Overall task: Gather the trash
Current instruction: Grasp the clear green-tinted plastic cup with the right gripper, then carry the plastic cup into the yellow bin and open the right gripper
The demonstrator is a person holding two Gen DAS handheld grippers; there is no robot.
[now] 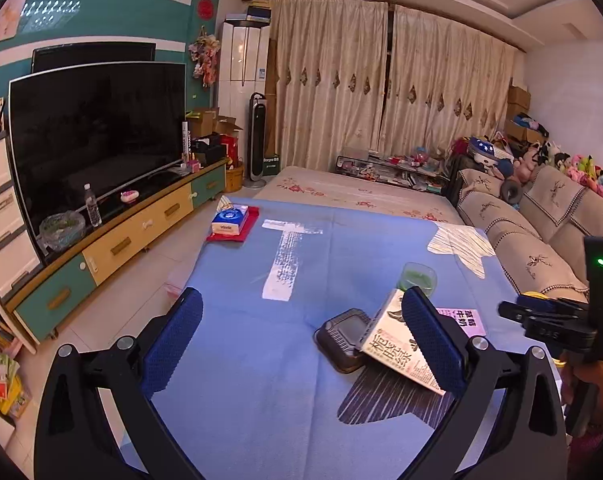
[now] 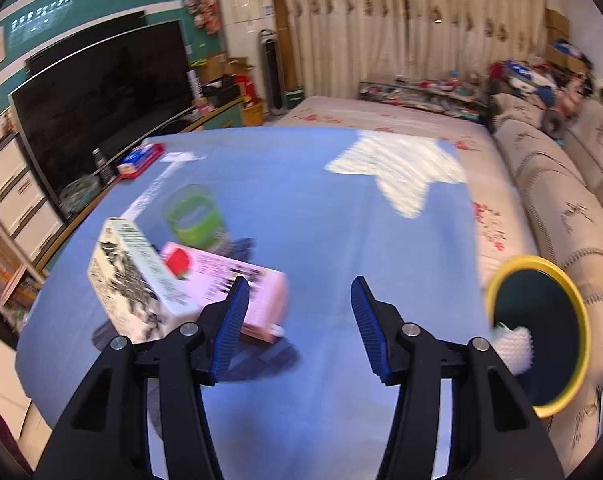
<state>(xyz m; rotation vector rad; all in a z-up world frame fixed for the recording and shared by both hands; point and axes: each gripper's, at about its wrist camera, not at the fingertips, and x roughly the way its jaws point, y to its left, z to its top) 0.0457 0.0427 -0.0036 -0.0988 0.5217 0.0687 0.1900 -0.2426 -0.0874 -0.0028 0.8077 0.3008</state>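
Both hand-held grippers, left (image 1: 301,332) and right (image 2: 299,320), jaws apart and empty; approach pink carton (image 2: 225,284) squarely, clamp its narrow sides, then carry to yellow-rimmed bin (image 2: 541,336).

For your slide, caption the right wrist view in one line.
Open right gripper above a blue tablecloth, cartons at left, yellow-rimmed bin at right.

Soft indoor light is filling my views; the right one is smearing with motion blur, the left staying sharp, both bending and darkening at the fisheye edges.
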